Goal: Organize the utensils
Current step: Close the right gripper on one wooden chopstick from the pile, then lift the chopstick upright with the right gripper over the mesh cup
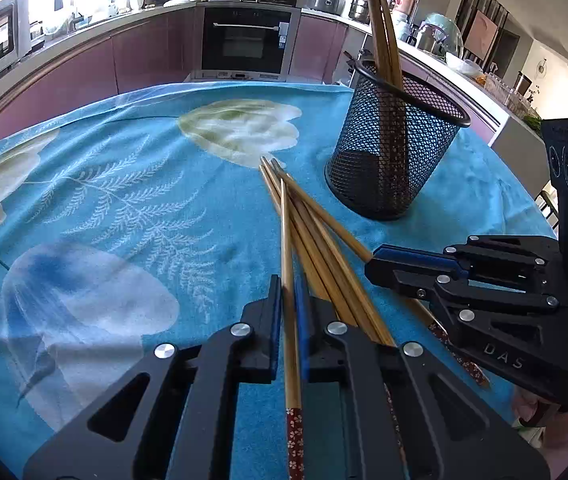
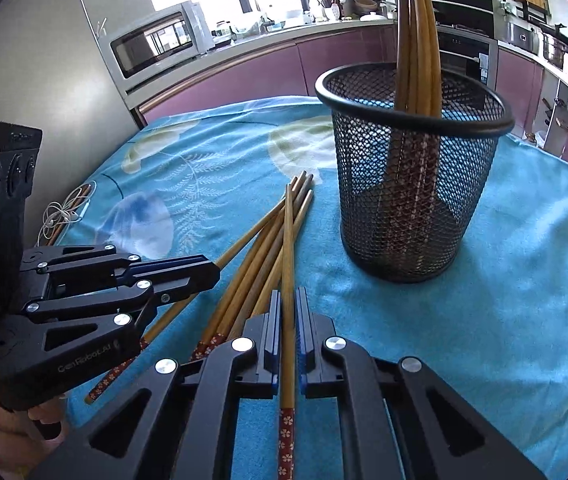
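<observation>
On the desk's blue floral cloth (image 1: 124, 184), loose chopsticks (image 1: 324, 248) lie fanned just left of the black mesh holder (image 1: 392, 152), which contains upright chopsticks. Left gripper (image 1: 290, 300) and right gripper (image 2: 288, 312) each clamp one chopstick near the bundle's near end.

Bamboo chopsticks (image 2: 256, 256) lie fanned on the cloth beside an upright mesh holder (image 2: 412, 184) holding more.

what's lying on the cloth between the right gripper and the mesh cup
Mostly bare blue tablecloth, as the right wrist view shows. The right gripper grips one chopstick; its tip ends short of the mesh cup, with the loose chopsticks off to the side.
</observation>
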The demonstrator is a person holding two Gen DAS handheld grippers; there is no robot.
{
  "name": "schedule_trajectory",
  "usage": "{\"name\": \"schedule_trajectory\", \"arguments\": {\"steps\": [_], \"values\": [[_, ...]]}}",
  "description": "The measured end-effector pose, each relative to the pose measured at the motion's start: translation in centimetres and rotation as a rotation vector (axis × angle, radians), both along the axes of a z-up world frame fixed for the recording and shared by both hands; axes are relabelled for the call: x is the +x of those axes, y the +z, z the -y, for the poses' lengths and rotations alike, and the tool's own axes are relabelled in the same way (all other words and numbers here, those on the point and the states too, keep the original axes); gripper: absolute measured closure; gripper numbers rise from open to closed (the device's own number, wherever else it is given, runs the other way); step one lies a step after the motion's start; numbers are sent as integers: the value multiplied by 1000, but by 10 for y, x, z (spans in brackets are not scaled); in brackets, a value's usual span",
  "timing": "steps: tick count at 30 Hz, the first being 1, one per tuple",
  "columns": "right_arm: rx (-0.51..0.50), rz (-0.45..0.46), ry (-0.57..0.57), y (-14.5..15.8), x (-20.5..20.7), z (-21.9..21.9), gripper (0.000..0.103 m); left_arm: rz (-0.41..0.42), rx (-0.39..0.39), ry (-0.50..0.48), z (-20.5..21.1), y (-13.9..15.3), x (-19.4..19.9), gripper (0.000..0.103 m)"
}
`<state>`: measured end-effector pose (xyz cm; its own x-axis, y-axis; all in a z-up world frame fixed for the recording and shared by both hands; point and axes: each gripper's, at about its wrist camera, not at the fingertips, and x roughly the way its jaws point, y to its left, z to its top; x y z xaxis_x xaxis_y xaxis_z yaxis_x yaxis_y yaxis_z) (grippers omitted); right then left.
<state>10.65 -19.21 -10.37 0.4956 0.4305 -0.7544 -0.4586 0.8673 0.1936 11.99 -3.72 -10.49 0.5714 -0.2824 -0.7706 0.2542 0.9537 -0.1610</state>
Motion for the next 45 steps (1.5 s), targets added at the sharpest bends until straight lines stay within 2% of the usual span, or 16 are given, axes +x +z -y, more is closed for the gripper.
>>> {"name": "schedule_trajectory", "arguments": {"steps": [9,20,34,45], "values": [[-19,-4,8,-2,5,-4,96,-15,19,-26,3,-3,6,94],[57,24,20,15,-9,14,97,0,-12,-16,-1,5,2,95],[192,145,7,68,-32,49,97,122,-166,-86,-16,72,-27,95],[237,248,-27,103,-32,75,97,237,-235,-105,-30,124,-42,95]]}}
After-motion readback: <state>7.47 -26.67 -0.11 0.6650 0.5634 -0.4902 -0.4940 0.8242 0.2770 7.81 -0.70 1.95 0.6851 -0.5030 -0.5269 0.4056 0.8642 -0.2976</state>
